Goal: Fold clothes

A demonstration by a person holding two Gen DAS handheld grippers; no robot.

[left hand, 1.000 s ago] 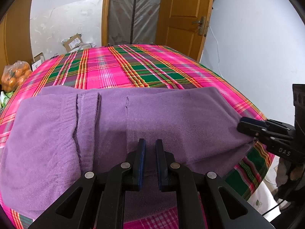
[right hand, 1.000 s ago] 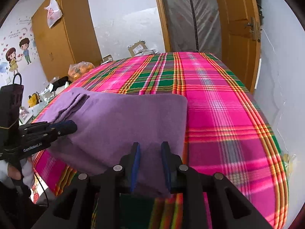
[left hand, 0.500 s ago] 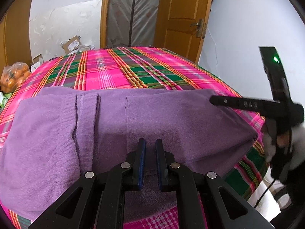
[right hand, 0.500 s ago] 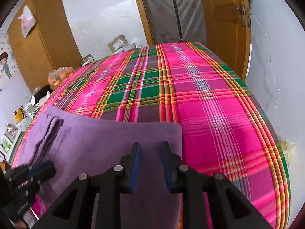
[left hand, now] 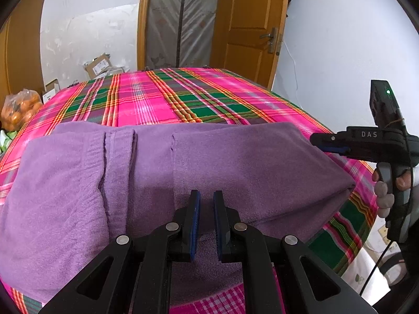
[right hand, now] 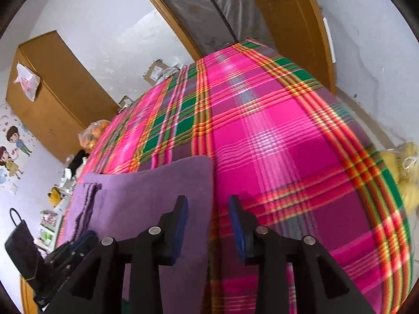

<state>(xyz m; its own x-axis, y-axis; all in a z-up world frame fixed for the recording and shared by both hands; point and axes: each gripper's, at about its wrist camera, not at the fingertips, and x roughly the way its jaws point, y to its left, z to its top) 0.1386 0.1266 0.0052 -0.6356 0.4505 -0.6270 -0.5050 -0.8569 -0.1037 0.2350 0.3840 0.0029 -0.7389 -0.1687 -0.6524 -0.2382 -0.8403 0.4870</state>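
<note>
A purple garment (left hand: 235, 167) of soft, fleecy cloth lies folded on a bed covered by a pink, green and orange plaid sheet (left hand: 162, 99). It fills the near half of the left wrist view, a wide flat band running from nine o'clock to three o'clock. Toward ten o'clock its layers stack in narrow pleated edges, and a short vertical seam or slit shows near the centre. The right end, at about three o'clock, folds into a blunt corner that hangs slightly over the bed's edge.

The left gripper (left hand: 207, 222) sits at six o'clock with its blue-padded jaws nearly together, clenched on the near hem of the purple cloth, which bunches up between them.

The right gripper (right hand: 208, 225) is rolled, so the room tilts in its view. Its jaws are opening; nothing is pinched between them, and the garment's right edge and the plaid sheet lie below the gap. From the left wrist view this gripper hovers at three o'clock, just beside the garment's far right corner, held by a hand (left hand: 387, 185) around its grip.

A wooden door (left hand: 251, 26) stands at one o'clock beyond the bed.
</note>
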